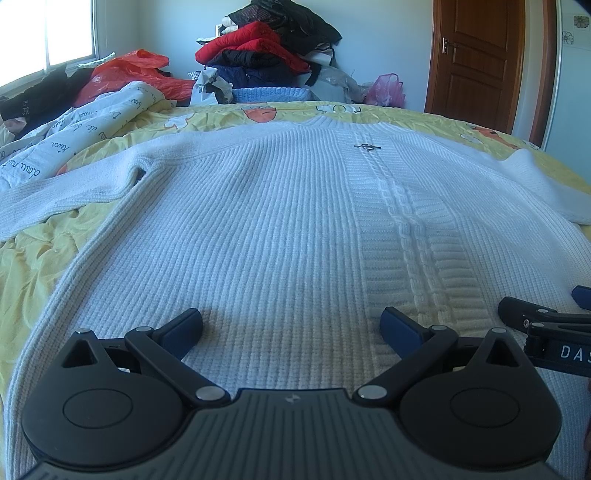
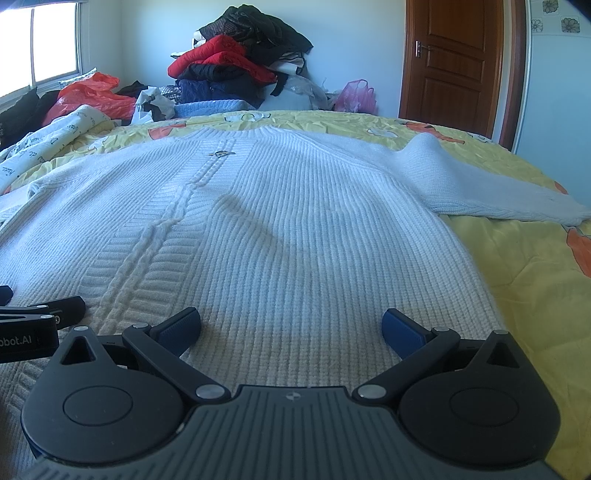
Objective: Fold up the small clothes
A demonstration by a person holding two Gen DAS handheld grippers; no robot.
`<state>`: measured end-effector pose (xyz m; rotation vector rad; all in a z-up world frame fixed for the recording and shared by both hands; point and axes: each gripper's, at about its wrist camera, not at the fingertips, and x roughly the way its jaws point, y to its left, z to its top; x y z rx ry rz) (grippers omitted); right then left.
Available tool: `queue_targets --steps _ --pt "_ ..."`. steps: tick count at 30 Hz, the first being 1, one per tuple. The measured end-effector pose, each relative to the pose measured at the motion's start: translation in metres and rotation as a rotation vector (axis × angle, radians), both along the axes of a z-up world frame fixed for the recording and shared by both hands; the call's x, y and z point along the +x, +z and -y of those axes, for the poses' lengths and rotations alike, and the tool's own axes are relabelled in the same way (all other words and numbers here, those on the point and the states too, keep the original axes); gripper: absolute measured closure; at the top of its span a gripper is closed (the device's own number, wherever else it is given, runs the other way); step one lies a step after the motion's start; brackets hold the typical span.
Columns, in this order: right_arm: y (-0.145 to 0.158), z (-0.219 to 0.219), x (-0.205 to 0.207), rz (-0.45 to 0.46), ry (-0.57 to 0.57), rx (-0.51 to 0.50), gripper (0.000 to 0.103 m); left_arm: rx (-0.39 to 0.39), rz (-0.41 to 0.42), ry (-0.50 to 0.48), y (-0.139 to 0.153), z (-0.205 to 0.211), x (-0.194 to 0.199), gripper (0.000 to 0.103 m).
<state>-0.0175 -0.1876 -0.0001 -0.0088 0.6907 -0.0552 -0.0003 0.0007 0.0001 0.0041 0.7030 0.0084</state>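
1. A white ribbed-knit sweater (image 1: 266, 229) lies spread flat and face up on the bed, its hem nearest the cameras and its collar at the far end.
2. A cable-knit band runs down its front, with a small metal clasp (image 1: 365, 146) near the collar.
3. One sleeve stretches out sideways across the bedding in the left wrist view; the other sleeve (image 2: 480, 184) lies angled outward on the opposite side.
4. The left gripper (image 1: 291, 325) hangs over the hem with its jaws spread wide — nothing between the blue pads.
5. The right gripper (image 2: 291, 325) sits just beside it over the same hem, equally wide open and holding nothing; each tool shows at the edge of the other's view.
6. Under the sweater is a yellow bedsheet (image 2: 517, 288) with orange cartoon prints, wrinkled in places.
7. At the far side stands a pile of clothes (image 1: 266, 48) — red, black and navy — with a red plastic bag (image 1: 129, 74) and a pink plastic bag (image 1: 386, 90) nearby.
8. A brown wooden door (image 1: 476, 55) is shut at the right, and a bright window (image 1: 66, 29) is at the left.
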Motion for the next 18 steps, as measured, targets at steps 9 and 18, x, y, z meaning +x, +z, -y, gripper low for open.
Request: queue_targets --steps 9,18 --pt "0.0 0.002 0.0 -0.002 0.003 0.004 0.0 0.003 -0.001 0.001 0.0 0.0 0.0 0.0" --pt "0.031 0.057 0.009 0.004 0.076 0.199 0.0 0.003 -0.001 0.0 -0.001 0.0 0.0 0.0"
